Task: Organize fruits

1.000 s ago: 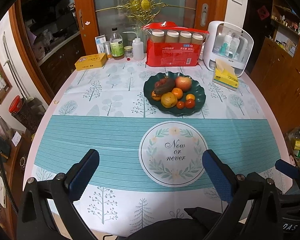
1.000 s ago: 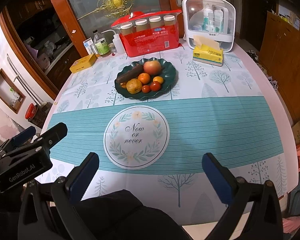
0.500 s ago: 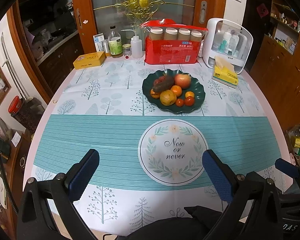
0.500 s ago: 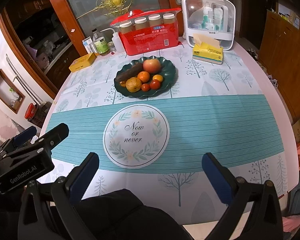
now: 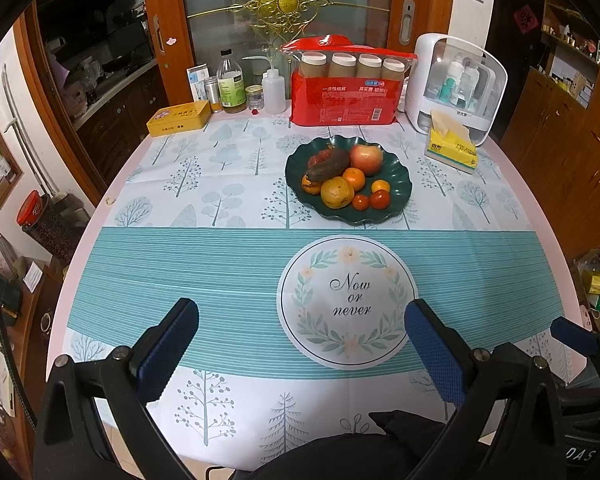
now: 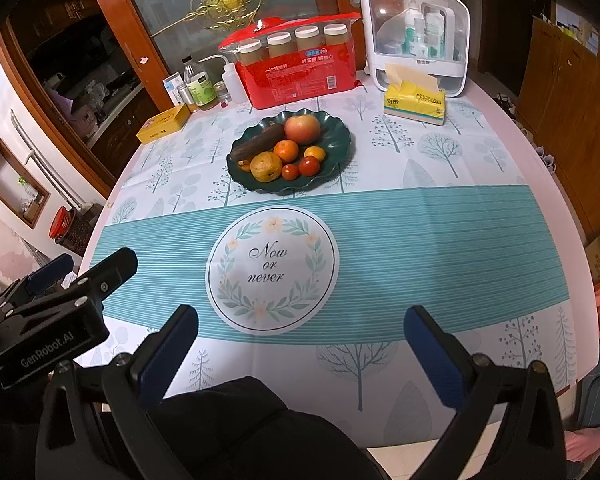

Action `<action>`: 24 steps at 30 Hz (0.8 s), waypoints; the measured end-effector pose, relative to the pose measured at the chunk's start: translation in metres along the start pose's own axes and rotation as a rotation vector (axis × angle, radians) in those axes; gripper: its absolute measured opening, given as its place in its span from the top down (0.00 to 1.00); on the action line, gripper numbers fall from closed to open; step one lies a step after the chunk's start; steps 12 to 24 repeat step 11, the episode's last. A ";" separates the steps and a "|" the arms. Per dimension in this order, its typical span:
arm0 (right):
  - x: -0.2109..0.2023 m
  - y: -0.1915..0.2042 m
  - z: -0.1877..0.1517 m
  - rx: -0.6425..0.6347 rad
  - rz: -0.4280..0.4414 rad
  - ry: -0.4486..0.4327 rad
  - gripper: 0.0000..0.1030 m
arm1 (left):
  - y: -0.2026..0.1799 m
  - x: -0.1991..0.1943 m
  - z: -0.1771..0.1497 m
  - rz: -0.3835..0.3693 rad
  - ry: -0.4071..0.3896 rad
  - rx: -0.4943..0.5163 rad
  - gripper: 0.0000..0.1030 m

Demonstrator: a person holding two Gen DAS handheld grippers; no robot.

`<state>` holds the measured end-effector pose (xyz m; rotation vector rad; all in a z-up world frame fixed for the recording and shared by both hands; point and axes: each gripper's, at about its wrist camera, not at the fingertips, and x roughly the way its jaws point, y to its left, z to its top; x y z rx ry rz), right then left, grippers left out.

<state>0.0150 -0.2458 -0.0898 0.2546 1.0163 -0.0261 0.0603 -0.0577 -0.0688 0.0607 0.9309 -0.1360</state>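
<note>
I hold both grippers low over the table's near edge: the left gripper (image 5: 300, 336) and the right gripper (image 6: 300, 336) each spread wide with nothing between the pads, clear of the fruit. All the fruit I can see sits heaped in the dark green plate (image 5: 400, 168) toward the far edge — the apple (image 5: 366, 159) at its back, the small tomatoes (image 5: 374, 200) at its front. The round mat (image 5: 348, 300) before it lies bare, so this fits gathered fruit or fruit awaiting sorting.

The round white floral placemat (image 6: 271, 268) near the table's front edge reads "Now or never". The black body of the left gripper (image 6: 48, 344) bears "GenRobot.AI". Print on the red cup package (image 5: 346, 96) at the far edge is too small to read
</note>
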 end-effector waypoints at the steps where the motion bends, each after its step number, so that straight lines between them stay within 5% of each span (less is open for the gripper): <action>1: 0.000 0.000 0.000 0.000 0.000 0.000 0.00 | 0.000 0.000 0.000 0.000 0.000 0.001 0.01; 24: 0.001 -0.001 -0.002 0.008 -0.002 0.001 0.00 | -0.002 0.001 -0.002 -0.002 0.001 0.006 0.01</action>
